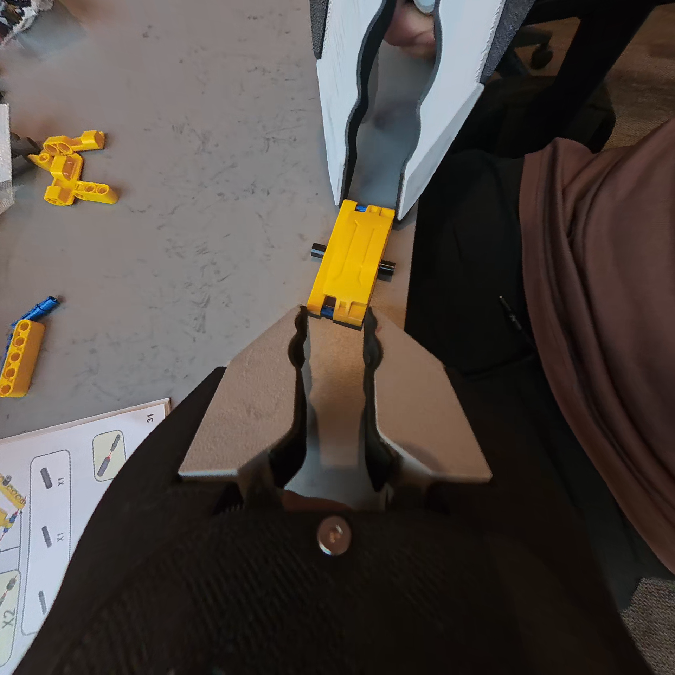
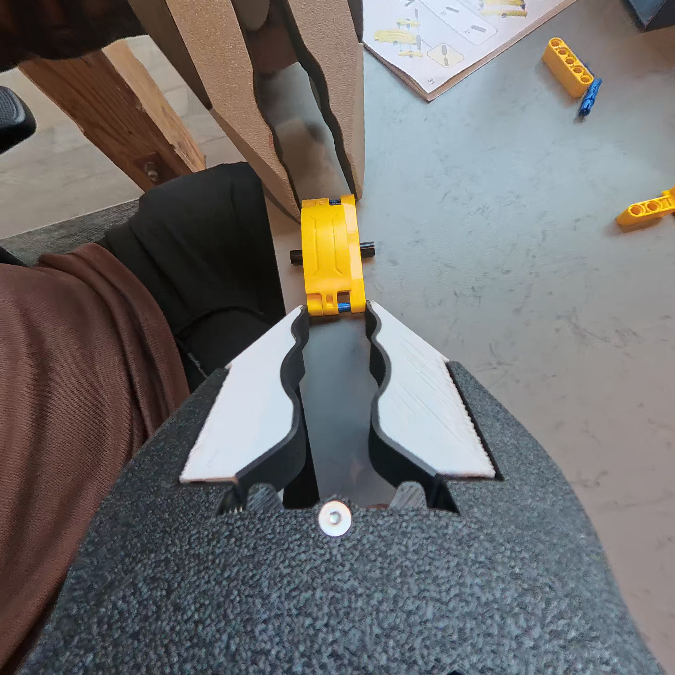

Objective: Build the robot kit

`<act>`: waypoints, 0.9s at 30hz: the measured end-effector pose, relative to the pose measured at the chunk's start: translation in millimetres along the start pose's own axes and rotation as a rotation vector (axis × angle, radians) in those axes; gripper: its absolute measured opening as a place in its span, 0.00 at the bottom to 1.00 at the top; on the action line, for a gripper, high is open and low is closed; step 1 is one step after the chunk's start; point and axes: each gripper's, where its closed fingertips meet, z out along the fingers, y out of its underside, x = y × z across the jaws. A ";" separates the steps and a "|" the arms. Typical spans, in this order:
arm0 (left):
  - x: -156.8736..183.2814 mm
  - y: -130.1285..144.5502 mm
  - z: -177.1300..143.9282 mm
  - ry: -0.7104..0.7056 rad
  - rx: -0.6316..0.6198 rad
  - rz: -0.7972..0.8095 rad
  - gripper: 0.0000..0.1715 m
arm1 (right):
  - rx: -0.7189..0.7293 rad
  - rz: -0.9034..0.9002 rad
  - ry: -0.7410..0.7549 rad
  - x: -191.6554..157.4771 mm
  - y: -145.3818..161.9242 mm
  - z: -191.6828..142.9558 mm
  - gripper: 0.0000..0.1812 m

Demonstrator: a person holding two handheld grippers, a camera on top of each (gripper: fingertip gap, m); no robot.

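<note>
A yellow brick panel assembly [image 1: 350, 261] with blue pins at its ends and a black axle [image 1: 318, 251] through its middle is held between both grippers near the table's edge. My left gripper [image 1: 335, 316], tan-fingered, is shut on its near end. The white-fingered right gripper [image 1: 369, 208] grips the far end in that view. In the right wrist view my right gripper [image 2: 335, 309] is shut on the assembly [image 2: 332, 255], and the tan left gripper [image 2: 327, 204] holds the opposite end.
On the grey table [image 1: 201, 237] lie a yellow angled-beam cluster [image 1: 71, 168], a yellow holed beam [image 1: 20, 358] with a blue pin [image 1: 42, 307], and an instruction booklet [image 1: 65, 485]. A person's brown-clothed body [image 1: 599, 310] sits by the table edge; a wooden table leg [image 2: 109, 120] stands below. The gap from one gripper's tips to the other's is roughly 6 cm.
</note>
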 end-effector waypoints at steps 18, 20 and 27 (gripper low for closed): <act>2.3 0.7 -1.0 -0.003 0.000 -0.015 0.17 | 0.002 -0.024 0.036 1.9 3.3 -4.8 0.16; 2.3 0.7 -1.0 -0.004 0.000 -0.013 0.17 | 0.009 -0.025 0.037 0.9 2.8 -5.9 0.17; 2.5 0.6 -1.2 -0.008 0.000 -0.008 0.17 | 0.069 -0.010 0.042 -1.0 -5.2 -11.5 0.17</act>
